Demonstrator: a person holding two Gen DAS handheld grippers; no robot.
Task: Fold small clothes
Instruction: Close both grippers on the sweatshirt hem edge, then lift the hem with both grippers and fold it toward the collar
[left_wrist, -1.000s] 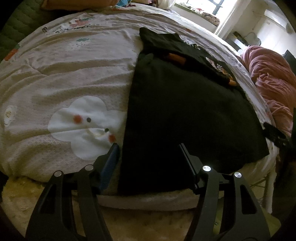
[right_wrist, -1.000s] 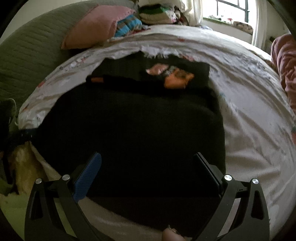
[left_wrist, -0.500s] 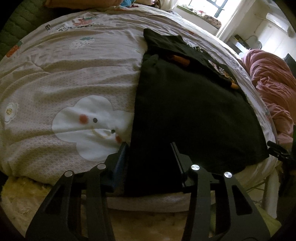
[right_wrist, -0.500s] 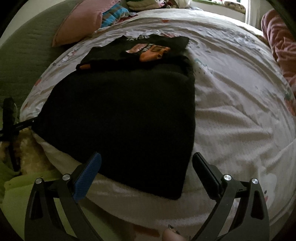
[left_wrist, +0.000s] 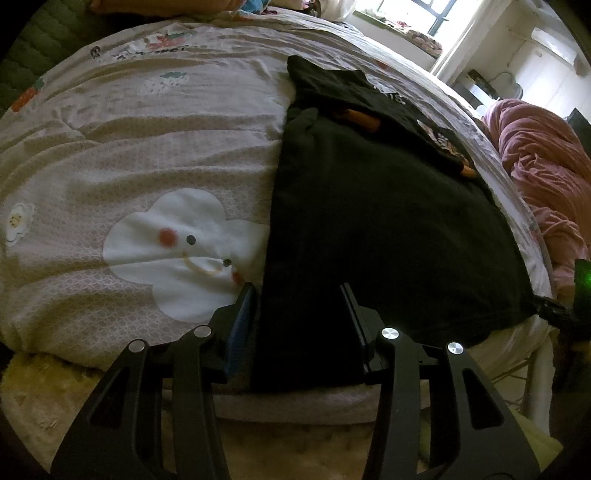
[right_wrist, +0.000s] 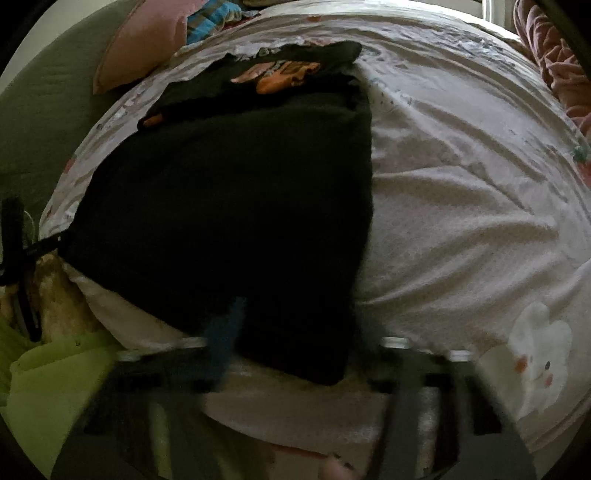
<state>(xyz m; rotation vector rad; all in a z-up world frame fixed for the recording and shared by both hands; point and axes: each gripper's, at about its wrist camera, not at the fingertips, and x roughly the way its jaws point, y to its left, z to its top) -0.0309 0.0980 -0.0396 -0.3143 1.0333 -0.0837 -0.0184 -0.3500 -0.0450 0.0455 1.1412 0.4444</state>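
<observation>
A: Left gripper (left_wrist: 299, 306): jaws part open, held over the near left corner of the black garment (left_wrist: 388, 229). The corner cloth lies between the fingers; pad contact is not clear from this view.

B: Right gripper (right_wrist: 295, 328): blurred and closing, with the garment's near right corner between the jaws. I cannot tell that the pads have met the cloth.

A: Garment position: spread flat on the bed cover (left_wrist: 147, 155), running away from both grippers, its near hem hanging just over the bed's front edge. At the far end a printed part with orange marks (right_wrist: 284, 75) is folded onto it.

B: Edges: the left side edge runs straight ahead from the left gripper, beside a white cloud print (left_wrist: 177, 251). The right side edge runs ahead of the right gripper.

A: Open room: bare cover lies wide to the outside of each gripper. Beyond the garment's far end, a pink pillow (right_wrist: 144, 40) lies at the far left.
</observation>
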